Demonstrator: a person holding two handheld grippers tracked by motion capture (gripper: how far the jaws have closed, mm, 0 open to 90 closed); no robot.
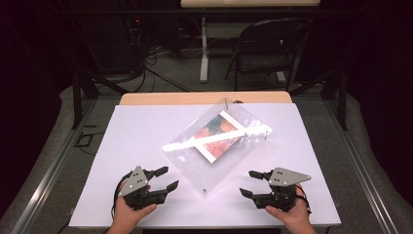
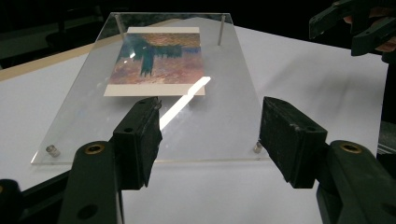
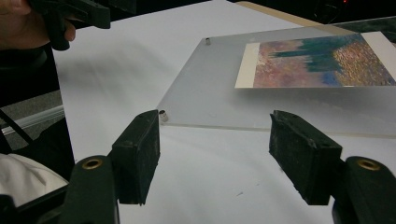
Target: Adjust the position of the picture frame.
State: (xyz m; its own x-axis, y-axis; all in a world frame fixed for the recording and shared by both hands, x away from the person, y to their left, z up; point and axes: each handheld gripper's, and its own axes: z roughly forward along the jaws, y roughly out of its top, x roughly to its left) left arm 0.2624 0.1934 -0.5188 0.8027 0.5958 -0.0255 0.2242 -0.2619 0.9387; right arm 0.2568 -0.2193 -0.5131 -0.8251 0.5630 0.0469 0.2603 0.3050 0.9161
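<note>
A clear acrylic plate (image 1: 192,165) lies cornerwise on the white tabletop (image 1: 136,141), raised on small metal standoffs (image 1: 205,191), with a colourful picture (image 1: 219,135) under it. My left gripper (image 1: 169,177) rests open near the front left, just short of the plate's edge. My right gripper (image 1: 247,183) is open at the front right, also apart from the plate. In the left gripper view, the jaws of the left gripper (image 2: 210,135) frame the plate (image 2: 224,93) and the picture (image 2: 159,60). In the right gripper view, the right gripper (image 3: 215,149) faces a plate (image 3: 210,93) corner, nothing between its jaws.
The table's wooden far edge (image 1: 204,99) shows behind the white top. Beyond it stand a black folding chair (image 1: 268,48) and a white table leg (image 1: 203,48), with cables on the floor. A bright glare streak (image 1: 219,136) crosses the plate.
</note>
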